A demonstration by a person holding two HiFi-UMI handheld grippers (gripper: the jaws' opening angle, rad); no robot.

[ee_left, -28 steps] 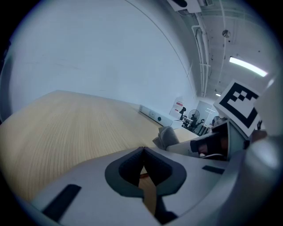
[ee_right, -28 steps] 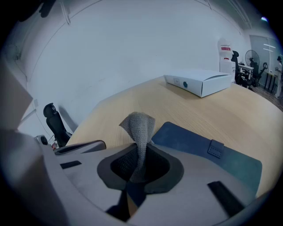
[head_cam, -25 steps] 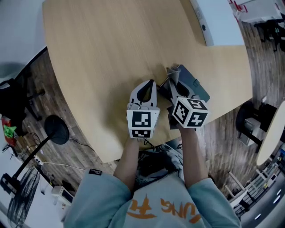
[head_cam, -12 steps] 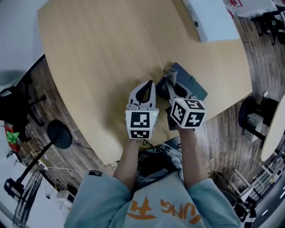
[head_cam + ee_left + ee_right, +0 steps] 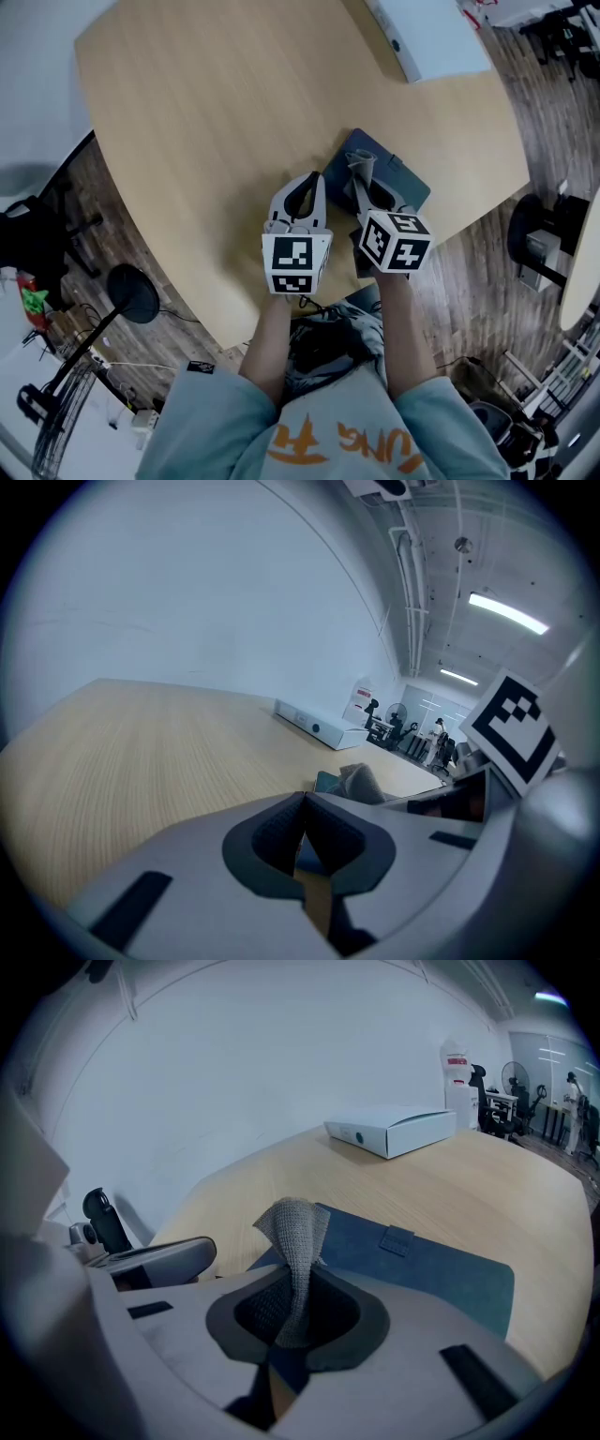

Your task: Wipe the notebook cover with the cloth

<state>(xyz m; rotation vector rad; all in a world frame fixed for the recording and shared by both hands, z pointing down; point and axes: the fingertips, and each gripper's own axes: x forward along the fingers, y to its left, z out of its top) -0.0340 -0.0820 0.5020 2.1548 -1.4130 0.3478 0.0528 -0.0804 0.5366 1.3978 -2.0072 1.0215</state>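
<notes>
Pinching the cloth point(image 5: 292, 1232) over the notebook point(image 5: 427, 1269), right gripper point(image 5: 298, 1290) pointing forward, left gripper point(image 5: 302, 829) closed empty alongside

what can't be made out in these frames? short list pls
- Head view: near part of the dark blue notebook is hidden under the right gripper.
- Right gripper view: lower end of the grey knitted cloth is hidden between the jaws, so contact with the cover is unclear.
- Head view: flat white box is cut off by the top edge.

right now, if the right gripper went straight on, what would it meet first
The right gripper would probably meet the notebook cover, just ahead below the cloth it grips; depth is unclear. The white box lies farther on.
</notes>
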